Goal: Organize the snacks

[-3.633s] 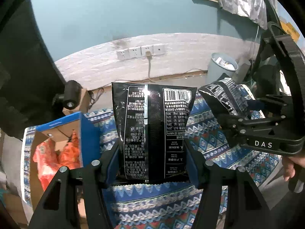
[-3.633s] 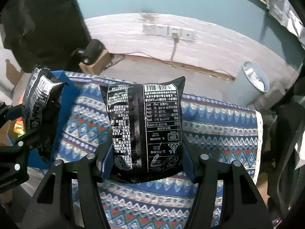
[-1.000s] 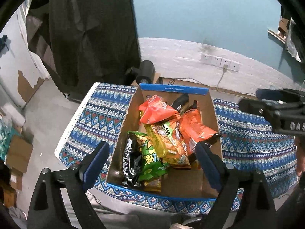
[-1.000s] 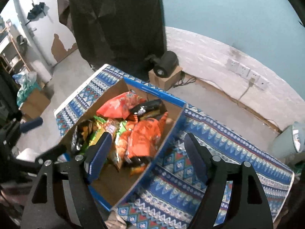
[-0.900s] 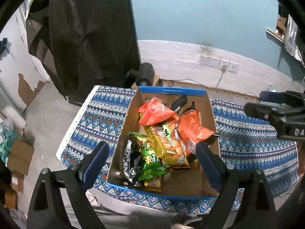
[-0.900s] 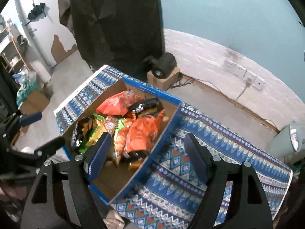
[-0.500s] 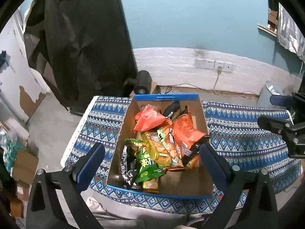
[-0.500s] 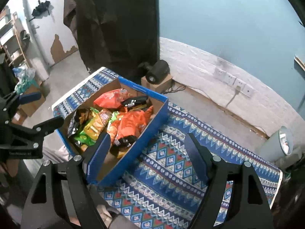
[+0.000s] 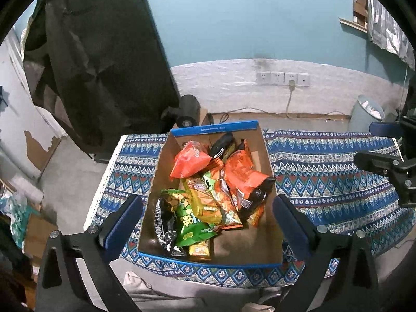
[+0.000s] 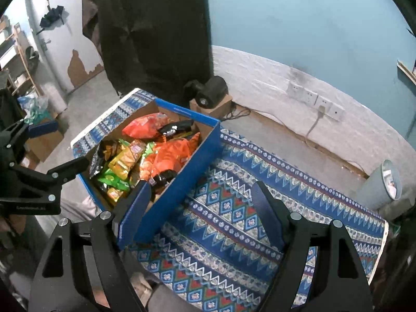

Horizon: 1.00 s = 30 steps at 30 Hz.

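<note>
A blue-edged cardboard box [image 9: 265, 153] [image 10: 187, 171] full of snack bags stands on a table with a blue patterned cloth [image 9: 325, 171] [image 10: 228, 223]. Orange bags [image 9: 244, 174] [image 10: 169, 158], green and yellow bags [image 9: 189, 221] [image 10: 122, 163] and black bags [image 9: 221, 145] [image 10: 176, 127] lie heaped inside. My left gripper [image 9: 208, 205] hangs above the box, open wide, nothing between its fingers. My right gripper [image 10: 201, 189] is open and empty above the cloth beside the box's right wall. Each gripper shows at the edge of the other's view.
A grey waste bin [image 9: 366, 111] [image 10: 384, 182] stands on the floor past the table's right end. A black spotlight on a small carton [image 9: 187, 111] [image 10: 210, 91] sits behind the box. Wall sockets [image 9: 283, 78] with a cable are on the far wall. A dark curtain [image 9: 104, 52] hangs at left.
Both grippers held black snack bags over three seconds ago; now both are empty. In the last second both drew back from the box, which looks smaller. The left jaws widened slightly.
</note>
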Available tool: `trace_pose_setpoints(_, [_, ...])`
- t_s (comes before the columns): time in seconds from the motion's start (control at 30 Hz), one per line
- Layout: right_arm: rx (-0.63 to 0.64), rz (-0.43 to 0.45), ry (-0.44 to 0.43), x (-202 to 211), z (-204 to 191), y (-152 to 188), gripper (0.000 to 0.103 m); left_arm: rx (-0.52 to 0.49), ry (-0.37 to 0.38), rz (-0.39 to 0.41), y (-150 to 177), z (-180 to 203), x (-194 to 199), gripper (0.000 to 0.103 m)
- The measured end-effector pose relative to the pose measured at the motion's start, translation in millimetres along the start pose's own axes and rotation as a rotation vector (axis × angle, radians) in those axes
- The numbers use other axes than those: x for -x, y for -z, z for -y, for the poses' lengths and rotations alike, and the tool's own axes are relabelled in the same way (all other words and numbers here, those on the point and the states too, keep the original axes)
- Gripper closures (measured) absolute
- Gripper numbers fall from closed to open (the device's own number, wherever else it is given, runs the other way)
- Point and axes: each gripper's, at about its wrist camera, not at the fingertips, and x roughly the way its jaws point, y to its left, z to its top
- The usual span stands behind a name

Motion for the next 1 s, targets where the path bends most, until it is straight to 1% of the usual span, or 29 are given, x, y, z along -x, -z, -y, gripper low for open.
trace_pose_setpoints(0.47, [-0.017,-0.016,-0.017,-3,10,2,0.024,-0.018,0.008,-0.011,-2,11,-3,0.002])
trace_pose_setpoints(0.63, [-0.020,-0.020,-0.021,-3,9,3,0.024,-0.007,0.018,-0.023,-3,10,-4,0.002])
trace_pose_setpoints(1.0, [-0.021,-0.029,-0.015,-6,9,4,0.024,-0.024,-0.003,-0.014,-2,14,-3,0.002])
